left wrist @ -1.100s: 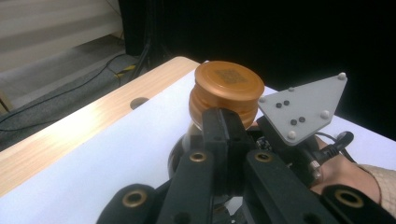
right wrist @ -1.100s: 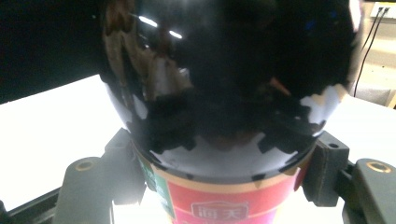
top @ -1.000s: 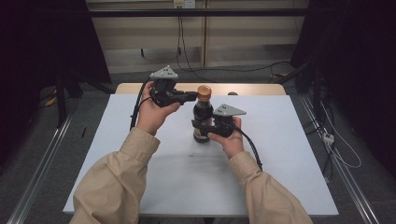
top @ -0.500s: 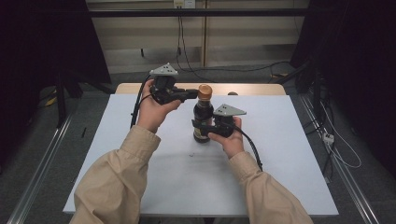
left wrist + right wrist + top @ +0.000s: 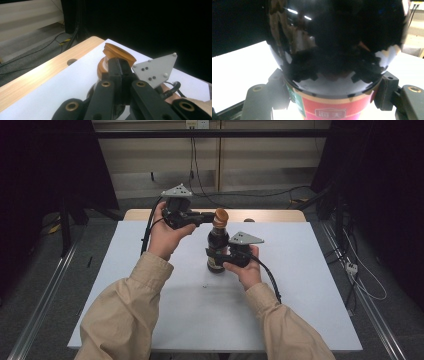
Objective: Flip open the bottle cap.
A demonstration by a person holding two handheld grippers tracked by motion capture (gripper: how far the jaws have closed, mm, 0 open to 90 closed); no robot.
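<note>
right gripper (image 5: 218,256) jaws clamped on dark bottle (image 5: 218,251) body; left gripper (image 5: 210,217) jaws pinched shut at orange cap (image 5: 220,215). risk: cap slips under twist, bottle tips.

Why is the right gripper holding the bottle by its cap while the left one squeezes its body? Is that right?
Not quite: they are swapped. In the high view the right gripper is shut on the body of the dark bottle, low down by its label, and the left gripper is at the brown cap. The left gripper view shows its closed jaws right against that cap.
</note>
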